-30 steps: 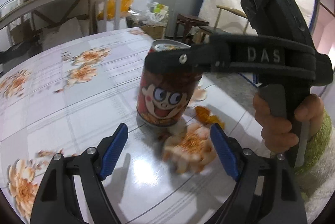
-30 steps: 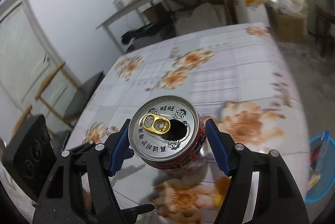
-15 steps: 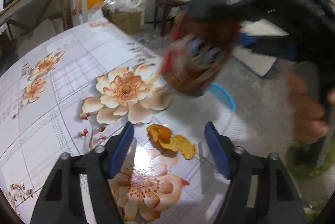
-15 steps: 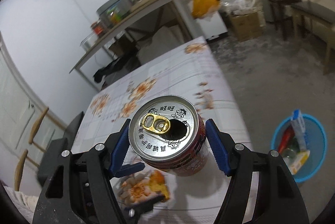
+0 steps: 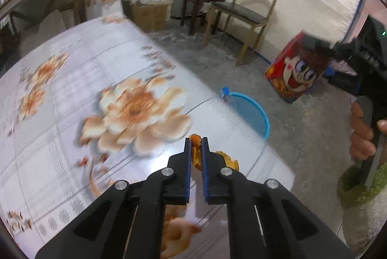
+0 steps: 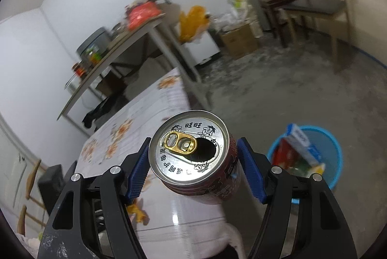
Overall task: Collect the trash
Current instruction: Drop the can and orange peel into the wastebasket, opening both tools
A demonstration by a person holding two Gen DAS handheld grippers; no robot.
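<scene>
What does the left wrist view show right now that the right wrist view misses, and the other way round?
Left wrist only: the left gripper shut on the orange peel, and the can's cartoon face. Right wrist only: the can's opened top and the cartons inside the blue bin. Both: the can clamped in the right gripper, the bin, the floral table.

We see a flower-print table (image 5: 72, 80), orange peel (image 5: 227, 162) lying near its five o'clock edge; a blue bin (image 6: 336, 150) stands on the floor (image 5: 302, 138).
</scene>
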